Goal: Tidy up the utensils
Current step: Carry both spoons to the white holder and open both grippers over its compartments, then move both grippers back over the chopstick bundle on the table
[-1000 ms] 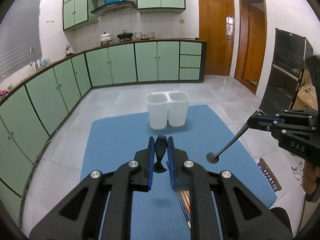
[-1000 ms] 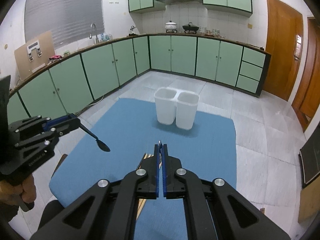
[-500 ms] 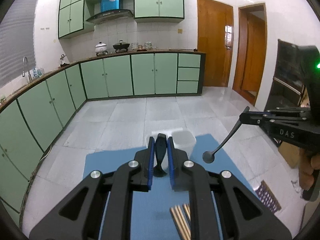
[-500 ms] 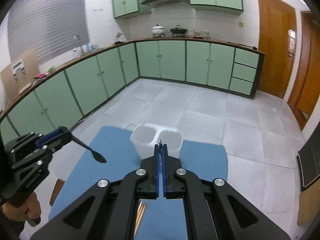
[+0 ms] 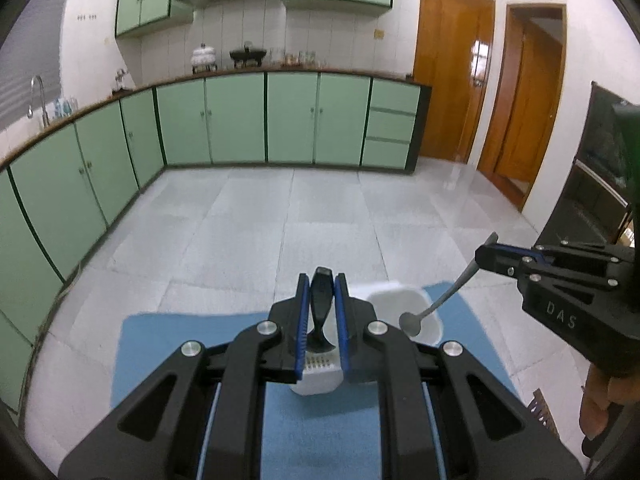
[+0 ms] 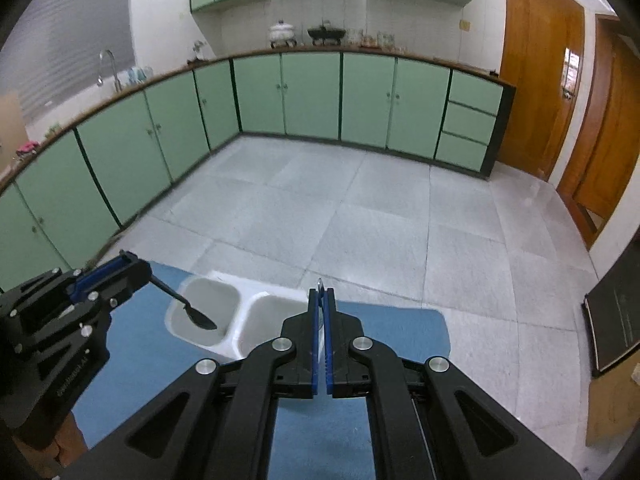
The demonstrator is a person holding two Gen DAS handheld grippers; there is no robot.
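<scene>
My left gripper is shut on a black spoon and holds it bowl-down over the left cup of a white two-cup holder. In the right wrist view that gripper holds the black spoon above the holder's left cup. My right gripper is shut on a thin metal spoon, edge-on here. In the left wrist view the right gripper holds the metal spoon with its bowl over the right cup.
The holder stands at the far edge of a blue mat on a table. Grey tiled floor and green cabinets lie beyond. A dark cabinet stands at the right.
Both grippers have moved forward and up toward the holder. Each spoon now hangs over a cup, and the chopsticks on the mat have dropped out of view.
</scene>
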